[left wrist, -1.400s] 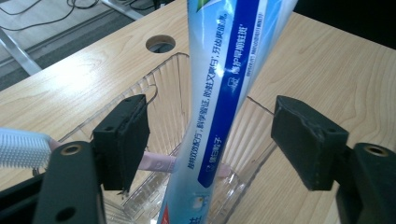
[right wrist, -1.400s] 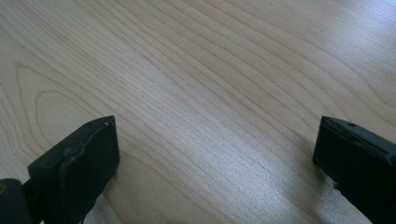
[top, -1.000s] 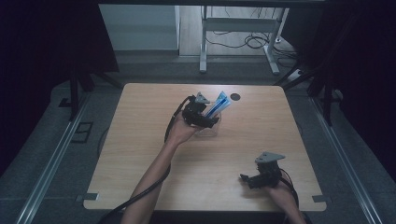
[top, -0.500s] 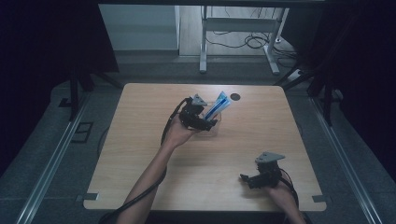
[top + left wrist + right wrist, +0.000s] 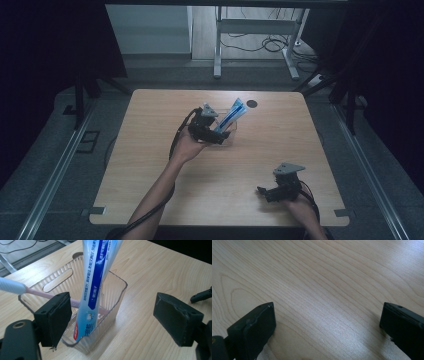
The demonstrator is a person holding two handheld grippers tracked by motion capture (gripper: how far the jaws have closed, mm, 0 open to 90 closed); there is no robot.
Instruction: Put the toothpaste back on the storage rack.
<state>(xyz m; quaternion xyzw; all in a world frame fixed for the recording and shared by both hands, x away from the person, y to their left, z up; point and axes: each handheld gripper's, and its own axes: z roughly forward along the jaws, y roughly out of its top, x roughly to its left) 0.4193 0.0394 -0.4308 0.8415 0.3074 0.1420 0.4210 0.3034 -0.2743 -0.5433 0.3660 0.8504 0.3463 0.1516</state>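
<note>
A pale wooden desk [image 5: 150, 150] stands on grey floor [image 5: 60, 165]. Dark curtains flank both sides. Far behind, a metal table frame [image 5: 255, 30] stands over loose cables [image 5: 260, 44].

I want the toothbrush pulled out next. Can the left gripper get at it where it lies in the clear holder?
Probably yes. The left gripper is open right at the clear holder, and the toothbrush pokes out over the rim. The toothpaste tube leans across its handle, so grab the protruding head end.
</note>
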